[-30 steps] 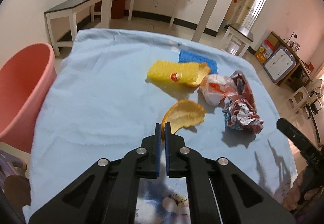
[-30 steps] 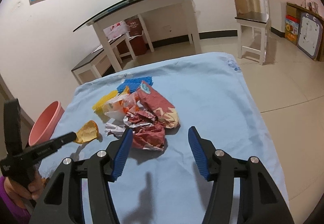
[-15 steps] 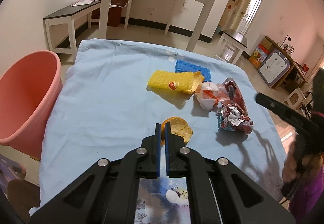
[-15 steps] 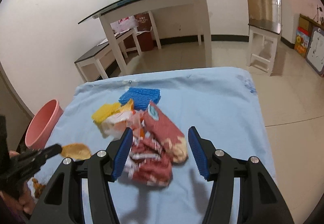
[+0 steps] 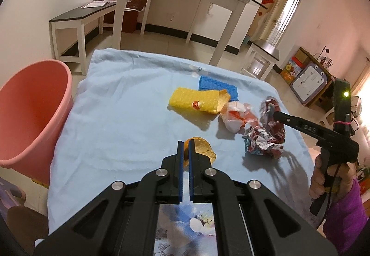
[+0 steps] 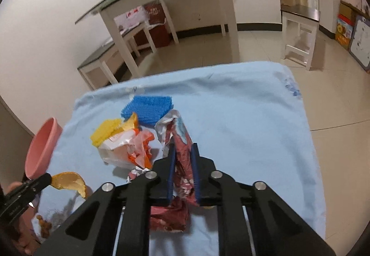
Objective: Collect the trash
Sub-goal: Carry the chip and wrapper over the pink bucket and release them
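Grab step: the left gripper [image 5: 184,148] holds the peel [image 5: 203,148] pinched, the right gripper's [image 6: 182,156] fingers are closing on the wrapper [image 6: 179,138]; next, carry both to the bin [image 5: 30,112].

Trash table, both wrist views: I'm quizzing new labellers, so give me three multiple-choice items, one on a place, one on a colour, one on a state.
1. Where is the bucket?
A. beside the table's left edge
B. on the table
C. under the glass desk

2. What colour is the sponge farthest from the grippers?
A. green
B. blue
C. white

3. What is between the right gripper's jaws?
A. nothing
B. the orange peel
C. the red wrapper

Answers:
1 A, the pink bucket stands off the blue cloth.
2 B, the blue sponge lies behind the yellow sponge.
3 C, the right gripper is closing on the red wrapper; the left gripper holds the orange peel.
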